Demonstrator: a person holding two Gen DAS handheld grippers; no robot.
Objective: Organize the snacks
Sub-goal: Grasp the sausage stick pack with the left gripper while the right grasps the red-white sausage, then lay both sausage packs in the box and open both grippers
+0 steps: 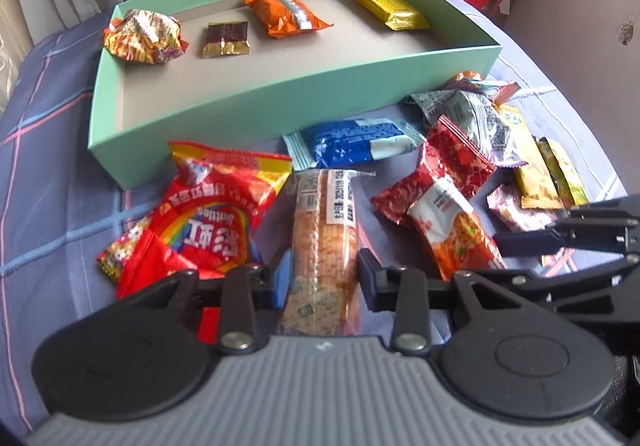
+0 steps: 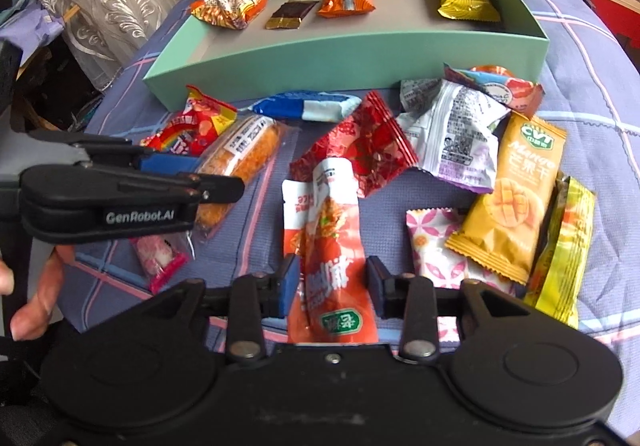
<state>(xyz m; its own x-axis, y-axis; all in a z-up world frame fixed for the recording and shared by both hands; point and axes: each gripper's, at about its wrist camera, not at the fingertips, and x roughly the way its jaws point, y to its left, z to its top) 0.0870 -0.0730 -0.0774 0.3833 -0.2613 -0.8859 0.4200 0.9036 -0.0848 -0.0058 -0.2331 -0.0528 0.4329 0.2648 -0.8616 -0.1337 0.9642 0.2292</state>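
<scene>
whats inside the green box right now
Four snacks along the green box far side: crumpled orange packet, dark chocolate, orange pack, yellow pack. Near wall hides the front floor strip.

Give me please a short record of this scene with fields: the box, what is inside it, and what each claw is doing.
box: mint green tray, open, on the checked cloth
inside box: four snacks in a row: crumpled orange pack, dark chocolate, orange pack, yellow pack
left claw: open around a long orange cracker pack, pads apart from it
right claw: open around a red-and-white sachet
loose snacks: many, in front of the box
</scene>
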